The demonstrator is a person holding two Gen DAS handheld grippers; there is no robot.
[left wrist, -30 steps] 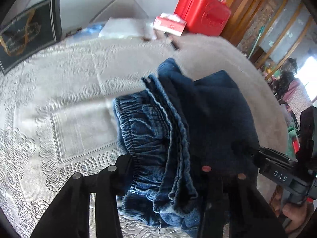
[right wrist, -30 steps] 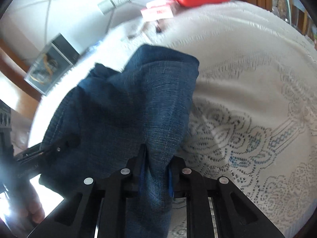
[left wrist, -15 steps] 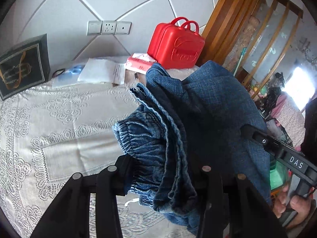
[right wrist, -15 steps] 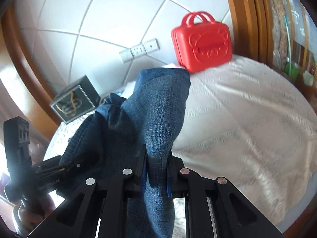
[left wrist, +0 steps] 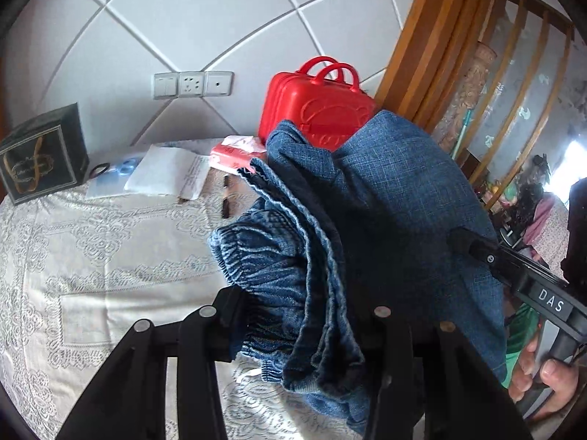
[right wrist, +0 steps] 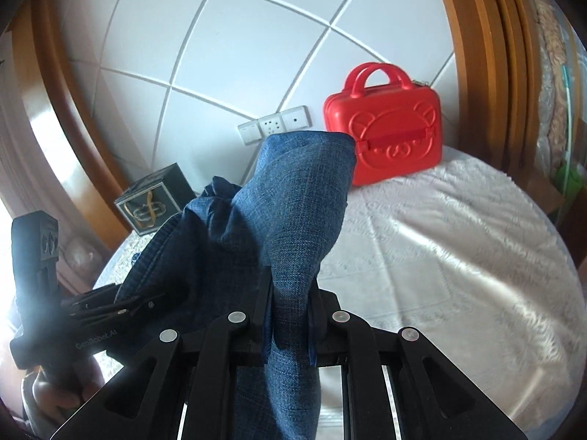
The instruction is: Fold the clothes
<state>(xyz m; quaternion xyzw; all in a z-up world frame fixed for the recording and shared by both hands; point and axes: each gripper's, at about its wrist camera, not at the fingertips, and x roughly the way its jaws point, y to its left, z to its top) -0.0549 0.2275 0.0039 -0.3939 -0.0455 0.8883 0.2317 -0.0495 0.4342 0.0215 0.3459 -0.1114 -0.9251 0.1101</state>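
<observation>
Both grippers are up off the table and I've got the denim trousers (left wrist: 367, 227) hanging between them. On my left wrist view, the left gripper (left wrist: 304, 315) is clamped on the bunched waistband end, the elastic gathers and folded layers wedged thick between the two fingers (left wrist: 227, 315) (they sit fairly wide apart, packed with cloth). It points level toward the tiled wall, with the lace tablecloth (left wrist: 73, 256) spread below.

Over on the right wrist view, the right gripper (right wrist: 290, 315) pinches a narrow fold of the darker denim (right wrist: 293, 220), jaws drawn close with the fabric rising in a peak ahead of them and trailing down beneath. This one is tipped slightly upward, wall filling most of the frame.

The two tools sit near each other: I can see the right gripper's body and the hand on its handle (left wrist: 550, 377) at the right edge of the left camera, and the left gripper out to the left of the right camera.

Behind the cloth stands a red mini suitcase (right wrist: 385, 139), a dark gift bag (left wrist: 40, 157) and some papers (left wrist: 165, 172) by the wall sockets (left wrist: 192, 84).
</observation>
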